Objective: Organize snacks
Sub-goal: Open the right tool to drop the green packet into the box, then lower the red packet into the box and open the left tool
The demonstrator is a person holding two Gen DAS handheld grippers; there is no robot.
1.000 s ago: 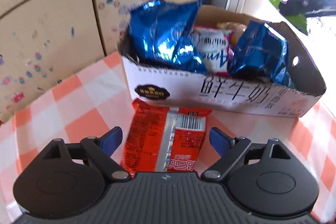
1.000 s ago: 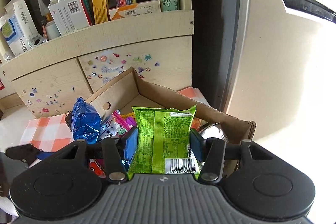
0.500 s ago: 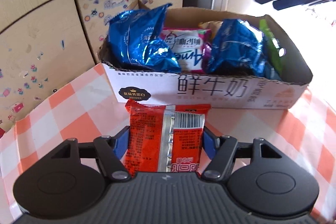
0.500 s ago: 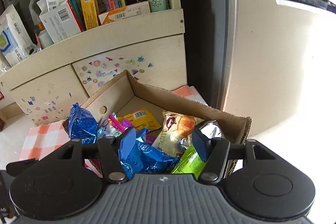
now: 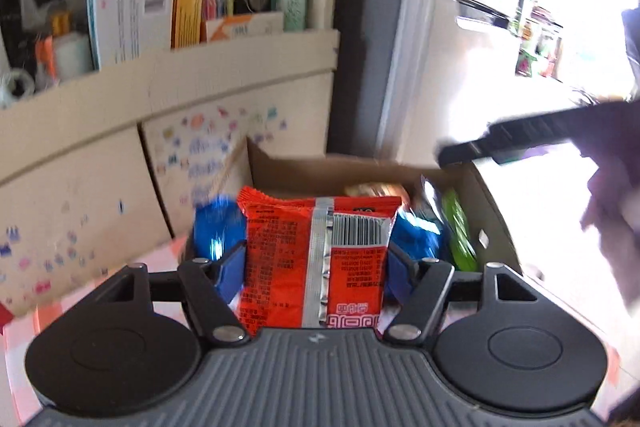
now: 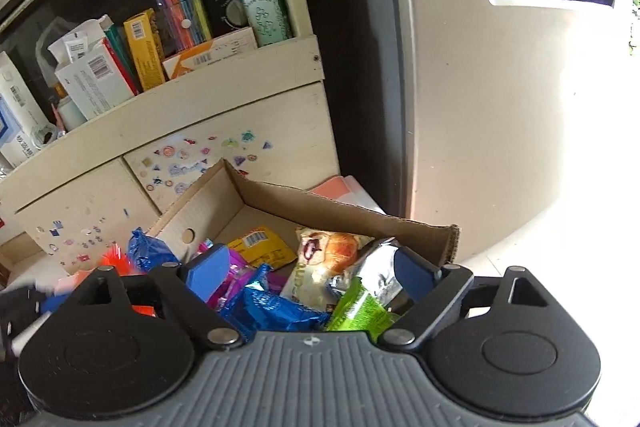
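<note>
Your left gripper (image 5: 316, 267) is clamped on the red snack packet (image 5: 318, 259), its 2 blue pads pressing the packet's side edges so it stands upright with the barcode and back seam facing the camera; holding it by the edges keeps the flat pack from folding and leaves its lower end free to slide in. The packet sits clear of the checked cloth, in front of and above the near wall of the cardboard box (image 5: 360, 169), which looks like the right height to carry it over the rim. Your right gripper (image 6: 310, 273) hovers over the right end of that box (image 6: 340, 211) with its jaws opening wide and nothing pressed between them; the green packet (image 6: 362, 307) lies just below, leaning among the silver wrapper (image 6: 378, 267), the blue packets (image 6: 276, 309) and the bread-print pack (image 6: 332, 251), so it appears released into the box. The far left corner of the box floor is bare apart from the yellow packet (image 6: 264, 247), so you likely have room there for the red one. In the left view the right tool shows as a dark blurred bar at the right edge, so mind the 2 tools crossing over the box.
</note>
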